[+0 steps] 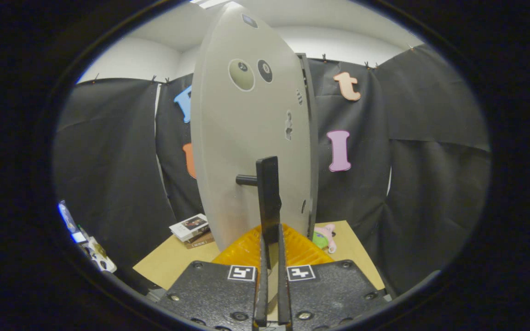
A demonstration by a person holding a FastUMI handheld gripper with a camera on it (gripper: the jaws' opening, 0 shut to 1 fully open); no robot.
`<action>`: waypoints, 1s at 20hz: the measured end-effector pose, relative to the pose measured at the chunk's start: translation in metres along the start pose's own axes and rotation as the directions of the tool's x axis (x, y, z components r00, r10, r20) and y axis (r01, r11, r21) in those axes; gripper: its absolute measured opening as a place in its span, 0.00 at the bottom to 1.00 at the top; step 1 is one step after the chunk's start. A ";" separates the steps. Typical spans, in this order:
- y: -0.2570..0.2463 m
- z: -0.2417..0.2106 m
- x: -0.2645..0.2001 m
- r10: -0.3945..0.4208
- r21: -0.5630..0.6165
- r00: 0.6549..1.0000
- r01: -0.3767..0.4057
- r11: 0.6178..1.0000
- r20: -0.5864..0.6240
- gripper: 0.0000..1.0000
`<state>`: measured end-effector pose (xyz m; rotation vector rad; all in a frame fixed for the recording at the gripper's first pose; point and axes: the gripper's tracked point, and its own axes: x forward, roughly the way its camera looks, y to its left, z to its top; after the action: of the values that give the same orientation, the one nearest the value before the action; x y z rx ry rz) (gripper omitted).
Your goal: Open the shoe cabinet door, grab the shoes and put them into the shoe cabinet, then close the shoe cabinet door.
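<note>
The grey shoe cabinet door [246,151] stands upright just ahead of me, swung so that I see its face at a slant. Its hinge edge meets the dark cabinet frame [312,151] on the right. A black vertical bar handle [268,193] stands off the door on a short stub [245,180]. My gripper [271,239] is shut on the lower end of this handle, with both fingers pressed against its sides.
The cabinet stands on a light wooden table [168,264]. A small stack of books [191,228] lies left of the door, and a pink and green plush toy [325,236] lies to its right. Black cloth walls close in behind.
</note>
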<state>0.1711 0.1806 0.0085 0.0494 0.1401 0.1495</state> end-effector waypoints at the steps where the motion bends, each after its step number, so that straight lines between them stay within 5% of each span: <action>1: -0.005 0.001 -0.002 -0.013 0.002 1.000 0.013 1.000 -0.003 0.11; 13: -0.056 0.002 -0.009 -0.143 0.036 0.990 0.143 0.989 0.006 0.04; 17: -0.048 0.002 -0.011 -0.043 0.083 0.999 0.044 0.996 -0.011 0.04; 20: -0.058 0.003 -0.013 -0.048 0.058 0.999 0.048 0.997 -0.011 0.04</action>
<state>0.1675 0.1218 0.0094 0.1037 0.1549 0.0978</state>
